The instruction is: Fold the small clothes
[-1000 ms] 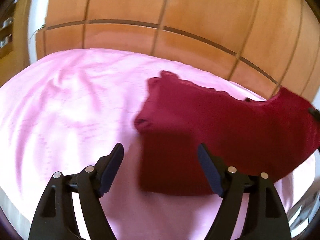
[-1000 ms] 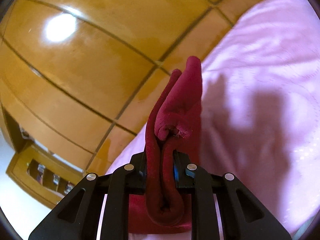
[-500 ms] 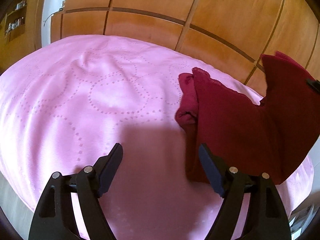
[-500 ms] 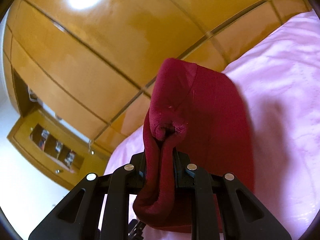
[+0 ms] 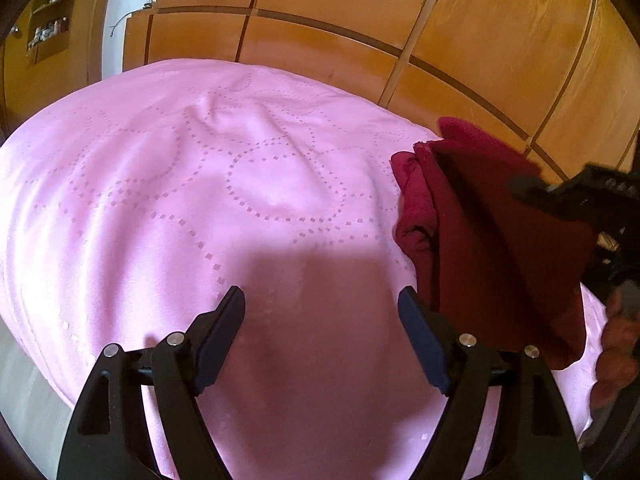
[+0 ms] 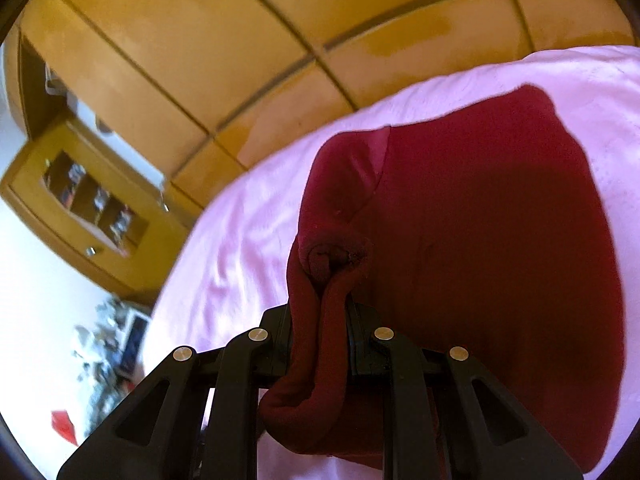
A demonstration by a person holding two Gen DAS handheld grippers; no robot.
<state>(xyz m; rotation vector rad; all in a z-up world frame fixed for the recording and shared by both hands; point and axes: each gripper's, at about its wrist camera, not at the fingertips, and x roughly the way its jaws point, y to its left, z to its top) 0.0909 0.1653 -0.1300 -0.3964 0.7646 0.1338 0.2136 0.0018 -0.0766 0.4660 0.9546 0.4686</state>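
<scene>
Black fingers of the right gripper are clamped on a bunched fold of a dark red garment, the cloth squeezed between them and bulging out above and below the grip. From there the garment spreads forward and drapes onto a pink bedspread. The left gripper hovers over bare bedspread with its fingers wide apart and nothing between them. In the left wrist view the garment sits just right of those fingers, its edge bunched on the bed and its far side lifted toward the blurred right gripper; a hand shows at the frame's edge. Wooden wardrobe panels rise behind the bed.
</scene>
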